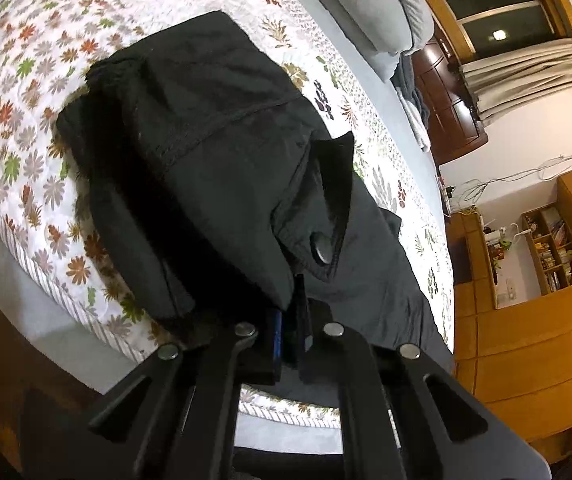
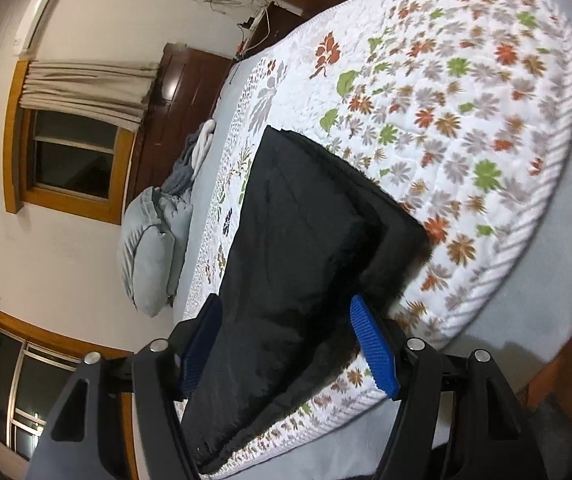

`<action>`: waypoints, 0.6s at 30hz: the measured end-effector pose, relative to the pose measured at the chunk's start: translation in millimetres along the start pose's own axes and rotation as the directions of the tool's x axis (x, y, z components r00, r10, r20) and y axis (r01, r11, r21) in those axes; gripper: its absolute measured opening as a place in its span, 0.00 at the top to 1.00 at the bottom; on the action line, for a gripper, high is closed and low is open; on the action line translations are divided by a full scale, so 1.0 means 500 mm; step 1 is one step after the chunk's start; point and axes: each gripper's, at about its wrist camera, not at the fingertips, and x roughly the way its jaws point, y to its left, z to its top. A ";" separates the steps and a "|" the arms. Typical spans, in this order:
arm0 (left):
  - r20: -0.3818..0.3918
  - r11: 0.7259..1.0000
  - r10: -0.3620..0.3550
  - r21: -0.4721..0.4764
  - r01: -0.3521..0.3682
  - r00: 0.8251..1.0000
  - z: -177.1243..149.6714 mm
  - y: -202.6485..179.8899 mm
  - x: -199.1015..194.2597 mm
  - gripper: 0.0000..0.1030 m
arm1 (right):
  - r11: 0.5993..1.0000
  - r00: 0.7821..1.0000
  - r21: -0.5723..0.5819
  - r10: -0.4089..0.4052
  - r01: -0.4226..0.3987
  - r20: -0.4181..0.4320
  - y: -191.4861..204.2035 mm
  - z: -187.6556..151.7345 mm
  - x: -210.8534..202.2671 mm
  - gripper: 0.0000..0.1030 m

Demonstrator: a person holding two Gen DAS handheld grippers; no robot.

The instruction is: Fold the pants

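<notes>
A white quilt printed with orange, green and grey flowers covers the bed. Grey pillows lie near its head beside a dark wooden cabinet. Beige curtains hang bunched over a wood-framed window. A bookshelf stands against the wall.

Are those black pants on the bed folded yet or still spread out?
Partly folded. The black pants lie doubled in layers on the floral quilt, while the left gripper holds one bunched end lifted.

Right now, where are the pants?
The pants lie on the floral quilt, near its edge. The left tongs are shut on their waist end; the right tongs straddle them, open.
</notes>
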 end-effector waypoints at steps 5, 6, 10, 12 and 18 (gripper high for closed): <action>0.013 1.000 -0.023 0.006 0.023 1.000 0.005 -0.015 -0.022 0.98 | 0.997 0.999 -0.065 -0.028 0.030 0.025 0.026 0.001 -0.002 0.93; 0.019 0.999 -0.036 0.007 0.036 0.999 0.003 -0.016 -0.035 0.98 | 0.996 0.999 -0.081 -0.031 0.033 0.034 0.031 -0.002 -0.007 0.93; 0.014 0.999 -0.038 0.000 0.038 0.999 -0.010 -0.006 -0.056 0.98 | 0.996 0.999 -0.069 -0.046 0.047 0.028 0.009 -0.008 -0.014 0.93; -0.010 1.000 -0.007 -0.002 0.007 1.000 -0.010 0.013 -0.039 0.98 | 0.996 0.998 -0.058 -0.066 0.067 0.004 -0.015 -0.005 -0.002 0.93; -0.040 1.000 0.026 -0.015 -0.027 0.999 0.002 0.039 0.004 0.96 | 0.993 0.997 -0.085 -0.081 0.080 -0.011 -0.016 0.003 0.012 0.93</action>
